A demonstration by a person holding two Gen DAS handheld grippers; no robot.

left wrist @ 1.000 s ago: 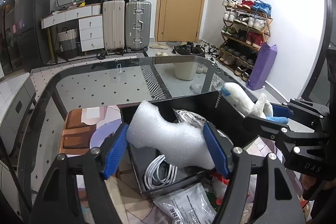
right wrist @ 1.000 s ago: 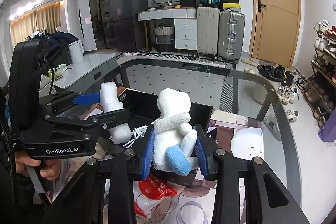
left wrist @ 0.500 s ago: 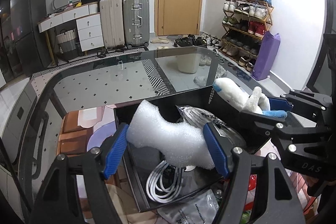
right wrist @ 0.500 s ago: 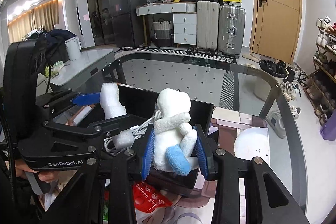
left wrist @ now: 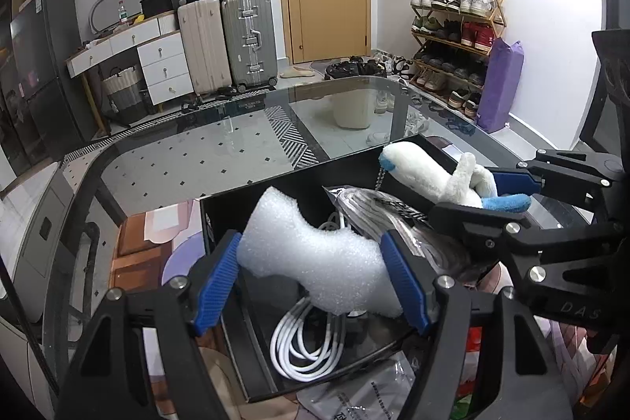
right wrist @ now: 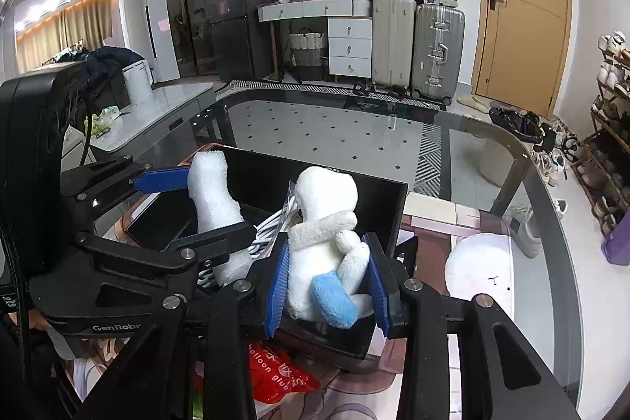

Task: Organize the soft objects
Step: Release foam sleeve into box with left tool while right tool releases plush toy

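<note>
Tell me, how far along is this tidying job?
Midway, apparently. Done: a white cable coil already lies in the black box. In hand: the left gripper holds white foam, the right gripper a plush toy, both above the box. Left: releasing them inside.

Left gripper (left wrist: 311, 278) and right gripper (right wrist: 328, 286) both clamped, side by side.

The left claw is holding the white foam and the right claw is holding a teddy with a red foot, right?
Not quite. The plush toy in the right claw has a blue foot, not a red one; the right wrist view shows it clearly. The rest is right: the left claw is holding the white foam.
</note>
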